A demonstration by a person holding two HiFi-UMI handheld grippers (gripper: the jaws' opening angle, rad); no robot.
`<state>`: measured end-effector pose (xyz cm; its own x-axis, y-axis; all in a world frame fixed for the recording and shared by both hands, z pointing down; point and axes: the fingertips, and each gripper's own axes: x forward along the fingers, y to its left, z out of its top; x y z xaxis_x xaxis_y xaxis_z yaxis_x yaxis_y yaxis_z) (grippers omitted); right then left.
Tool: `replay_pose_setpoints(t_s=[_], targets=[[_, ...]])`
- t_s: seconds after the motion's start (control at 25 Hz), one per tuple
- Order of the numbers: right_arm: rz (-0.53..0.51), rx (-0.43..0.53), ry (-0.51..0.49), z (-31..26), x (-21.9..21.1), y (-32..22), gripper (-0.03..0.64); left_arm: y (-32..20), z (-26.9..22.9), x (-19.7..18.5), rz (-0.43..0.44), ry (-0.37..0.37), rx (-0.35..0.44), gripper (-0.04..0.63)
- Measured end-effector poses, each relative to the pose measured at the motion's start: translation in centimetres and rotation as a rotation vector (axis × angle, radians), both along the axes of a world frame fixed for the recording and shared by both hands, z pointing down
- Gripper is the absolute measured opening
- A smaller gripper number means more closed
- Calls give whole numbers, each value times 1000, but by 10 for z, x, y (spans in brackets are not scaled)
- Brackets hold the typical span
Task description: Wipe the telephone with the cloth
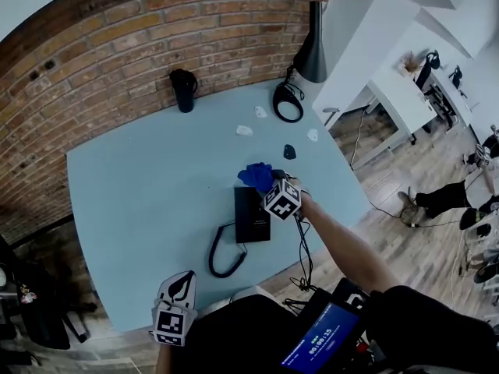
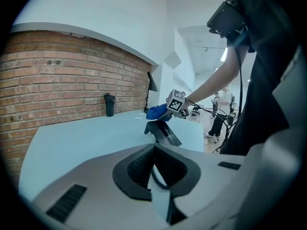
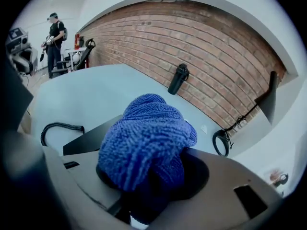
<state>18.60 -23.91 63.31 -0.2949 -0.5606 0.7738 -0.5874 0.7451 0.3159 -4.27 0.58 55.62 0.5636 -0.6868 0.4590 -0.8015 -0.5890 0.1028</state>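
A black telephone [image 1: 252, 215] lies flat near the table's front, and its coiled cord [image 1: 222, 255] loops off to the front left. My right gripper [image 1: 273, 184] hovers over the phone's far end, shut on a bunched blue cloth [image 1: 255, 176]. In the right gripper view the cloth [image 3: 144, 138] fills the jaws, with the telephone [image 3: 88, 137] just beneath. My left gripper [image 1: 181, 285] hangs at the table's front edge with its jaws together and nothing in them. From the left gripper view, the telephone [image 2: 165, 132] and cloth [image 2: 156, 112] are ahead.
The light blue table [image 1: 140, 185] backs onto a brick wall. A black bottle [image 1: 184, 89] stands at the back, with a black lamp [image 1: 312, 53] and a black ring [image 1: 288, 102] at the back right. Small white bits [image 1: 244, 130] lie beyond the phone. People stand on the floor to the right.
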Motion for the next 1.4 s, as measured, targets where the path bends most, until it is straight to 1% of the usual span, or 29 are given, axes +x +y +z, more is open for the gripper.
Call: replay_pose_setpoints(t_s=[0.08, 0.16, 0.24, 0.32, 0.44, 0.76, 1.04, 1.24, 1.4], targets=[[20, -9, -53, 0, 1, 1, 202, -1, 1, -1, 0, -1, -6, 23], [4, 1, -89, 1, 1, 5, 202, -3, 1, 0, 5, -5, -9, 23], [-16, 29, -105, 4, 2, 12, 201, -5, 0, -1, 4, -7, -8, 23], [4, 29, -115, 7, 4, 15, 199, -7, 1, -5, -4, -5, -6, 23], [-3, 6, -91, 8, 1, 15, 199, -10, 1, -13, -15, -4, -5, 23], [-14, 118, -82, 7, 0, 26, 198, -14, -4, -20, -32, -2, -10, 23], [-30, 105, -63, 7, -2, 28, 198, -15, -2, -17, -26, 6, -17, 23], [-14, 149, -31, 8, -5, 29, 198, -21, -3, -13, -16, 7, -4, 23], [21, 191, -1, 9, -5, 34, 195, -23, -3, -11, -18, 14, 4, 23]])
